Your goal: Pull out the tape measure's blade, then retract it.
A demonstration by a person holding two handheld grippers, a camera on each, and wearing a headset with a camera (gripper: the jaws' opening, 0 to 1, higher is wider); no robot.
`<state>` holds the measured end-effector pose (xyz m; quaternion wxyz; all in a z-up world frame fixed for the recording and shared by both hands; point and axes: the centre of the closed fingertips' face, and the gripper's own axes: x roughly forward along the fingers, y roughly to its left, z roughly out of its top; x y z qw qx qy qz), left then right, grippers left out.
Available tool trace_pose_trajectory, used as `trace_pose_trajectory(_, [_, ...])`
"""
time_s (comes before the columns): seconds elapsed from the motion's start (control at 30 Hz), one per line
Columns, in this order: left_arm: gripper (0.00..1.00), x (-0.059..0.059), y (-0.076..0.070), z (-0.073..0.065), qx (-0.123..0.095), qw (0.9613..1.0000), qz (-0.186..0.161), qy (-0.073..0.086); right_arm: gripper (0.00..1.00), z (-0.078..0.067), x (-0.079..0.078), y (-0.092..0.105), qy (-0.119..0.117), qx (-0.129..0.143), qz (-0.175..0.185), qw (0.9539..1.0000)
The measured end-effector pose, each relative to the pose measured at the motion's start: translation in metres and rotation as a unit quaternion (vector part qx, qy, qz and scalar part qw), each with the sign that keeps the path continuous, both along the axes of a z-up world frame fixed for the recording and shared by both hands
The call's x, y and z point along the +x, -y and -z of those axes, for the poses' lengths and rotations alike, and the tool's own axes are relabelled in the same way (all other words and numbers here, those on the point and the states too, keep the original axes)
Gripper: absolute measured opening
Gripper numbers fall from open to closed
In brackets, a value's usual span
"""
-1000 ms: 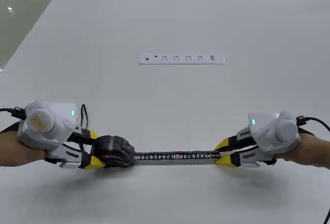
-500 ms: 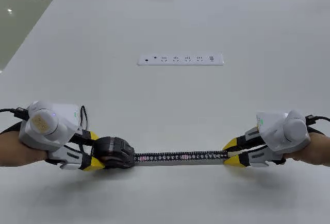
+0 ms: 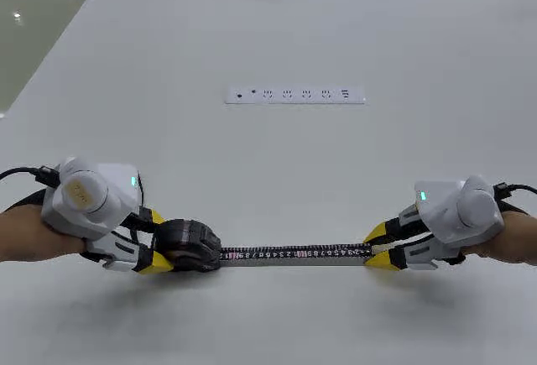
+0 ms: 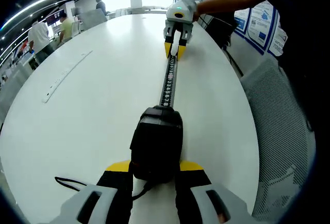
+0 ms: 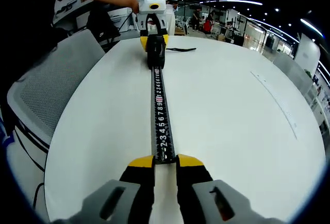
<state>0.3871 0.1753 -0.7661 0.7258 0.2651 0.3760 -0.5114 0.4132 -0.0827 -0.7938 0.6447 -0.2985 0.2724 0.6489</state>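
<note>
Case: the tape measure's black case [image 3: 186,246] is sitting on the bench [image 3: 277,164] at the lower left of the head view, with its mouth facing the right of the frame.
Blade: the blade [image 3: 294,253] is lying pulled out flat on the bench, running from the case across the lower middle of the frame toward the lower right, with its printed numbers facing up.
Left hand-held gripper: the left hand-held gripper [image 3: 153,242] is clamping the case, with one yellow-tipped jaw pressing on each side.
Right hand-held gripper: the right hand-held gripper [image 3: 377,247] is pinching the blade's free end between its closed yellow tips.
Cord: a thin black cord [image 4: 69,183] is trailing on the bench at the lower left of the left gripper view, just beside a jaw.
Power strip: a white power strip [image 3: 294,95] is lying above the centre of the head view, well apart from the blade.
</note>
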Motion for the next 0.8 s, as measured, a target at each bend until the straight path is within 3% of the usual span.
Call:
trace_pose_trajectory(0.4, [0.29,-0.0006,0.0004,0.0006,0.002,1.0000,0.001,-0.008,0.15,0.0004,-0.0013,0.0031,-0.005,-0.006,0.001,1.0000])
trace_pose_trajectory(0.8, [0.33,-0.0014,-0.0001,0.0000,-0.001,0.9999,-0.004,-0.012,0.23,-0.0007,-0.0006,0.0089,-0.004,-0.007,0.012,0.9999])
